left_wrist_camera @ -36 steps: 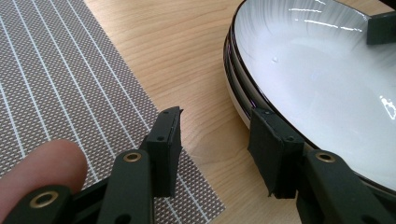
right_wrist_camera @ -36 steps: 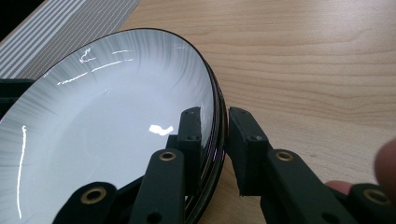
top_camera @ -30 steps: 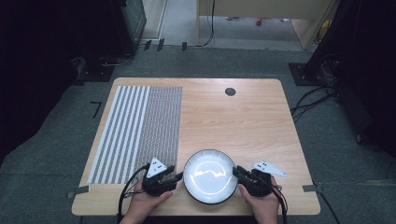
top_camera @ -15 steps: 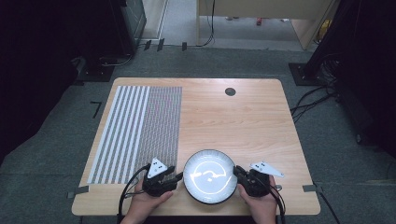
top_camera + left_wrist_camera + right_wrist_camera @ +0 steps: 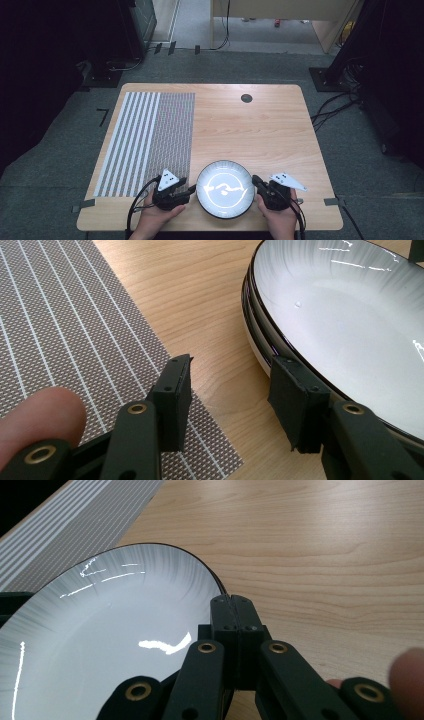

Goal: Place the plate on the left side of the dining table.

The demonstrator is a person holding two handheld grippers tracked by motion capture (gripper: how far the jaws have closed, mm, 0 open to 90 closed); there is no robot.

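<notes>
Now you have the round white plates with dark rims [image 5: 225, 189], stacked one on another, sitting at the lower middle of the high view, near the front edge of the light wooden tabletop [image 5: 260, 125]. In the left gripper view you can see that stack's edges layered at the upper right, with at least two rims showing one under the other.

Your left gripper [image 5: 186, 190] lies just left of the stack in the high view. Its jaws stand apart: in its own view the right-hand jaw touches or nearly touches the outer rim of the stack, while the left-hand jaw hangs over the corner of the grey woven placemat with pale stripes [image 5: 65, 335]. Nothing is pinched between them. They have just been opening a little, and a fingertip shows at the lower left of that view.

Your right gripper [image 5: 256, 181] sits at the right side of the stack in the high view. In its own view [image 5: 232, 602] the two black jaws are pressed together, and their tips sit at the plate's dark rim in the middle of the frame; they have just been closing. Whether the rim is caught between them you cannot tell from that angle.

The placemat covers the left part of the tabletop, and a small dark round disc [image 5: 246, 98] lies near the far edge, well apart from the plates.
</notes>
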